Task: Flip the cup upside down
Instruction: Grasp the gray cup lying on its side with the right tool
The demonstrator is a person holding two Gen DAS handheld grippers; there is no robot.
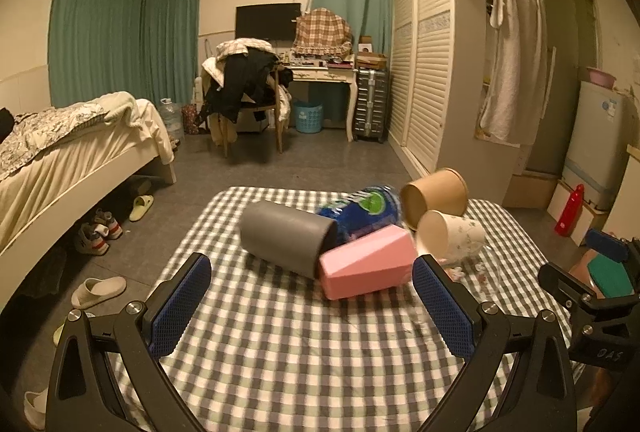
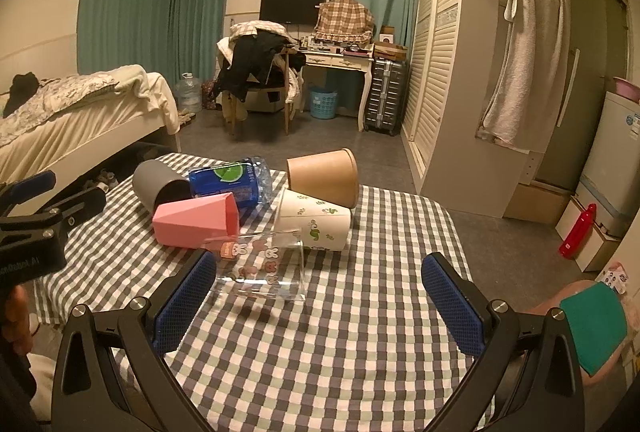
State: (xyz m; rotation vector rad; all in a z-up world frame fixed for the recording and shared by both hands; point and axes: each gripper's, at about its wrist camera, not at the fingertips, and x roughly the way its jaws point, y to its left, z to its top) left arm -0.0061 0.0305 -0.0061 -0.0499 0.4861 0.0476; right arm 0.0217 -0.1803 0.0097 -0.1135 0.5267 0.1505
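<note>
Both my claws were spread wide and empty: left claw [image 1: 312,288], right claw [image 2: 320,288]. Clear glass cup [image 2: 262,268] lay on its side on the checked worktop [image 2: 320,352], just ahead of my right claw, near its left finger [image 2: 186,302]. Pink cup [image 1: 368,262] lay ahead of my left claw.

The left tongs [image 1: 311,274] are matte black frames with triangular cut-outs and silver round screws at the joints, each finger faced with a blue pad [image 1: 182,306] of fine mesh texture. The right tongs [image 2: 319,272] are built the same, blue pads [image 2: 452,302] included. Pale lettering marks the black body of each tool, and a bit of bare skin shows at the left grip.
</note>
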